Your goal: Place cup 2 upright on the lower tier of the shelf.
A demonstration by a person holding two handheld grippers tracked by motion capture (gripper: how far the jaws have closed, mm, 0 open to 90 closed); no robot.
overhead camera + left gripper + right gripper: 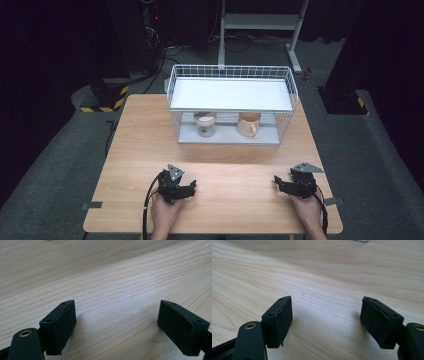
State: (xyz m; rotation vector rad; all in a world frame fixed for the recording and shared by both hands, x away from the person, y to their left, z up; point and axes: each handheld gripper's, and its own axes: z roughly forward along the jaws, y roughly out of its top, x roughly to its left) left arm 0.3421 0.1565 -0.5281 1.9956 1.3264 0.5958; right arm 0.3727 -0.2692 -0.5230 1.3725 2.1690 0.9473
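My left gripper (191, 187) rests low on the wooden table (225, 150) near its front left, held by a hand. In the left gripper view its jaws stand wide apart over bare wood, left gripper (117, 322) open and empty. My right gripper (278, 182) lies near the front right, jaws pointing left. In the right gripper view the right gripper (327, 320) is open with only wood grain between its pads. A white wire rack (232, 102) stands at the table's far side. Under its shelf sit a glass jar (205, 123) and a tan mug (248, 125).
The rack's white shelf top (230, 93) is bare. Beyond the table there is a metal stand base (260, 22), a black-and-yellow striped foot (107, 97) and cables on the grey floor. Bare wood lies between the two grippers.
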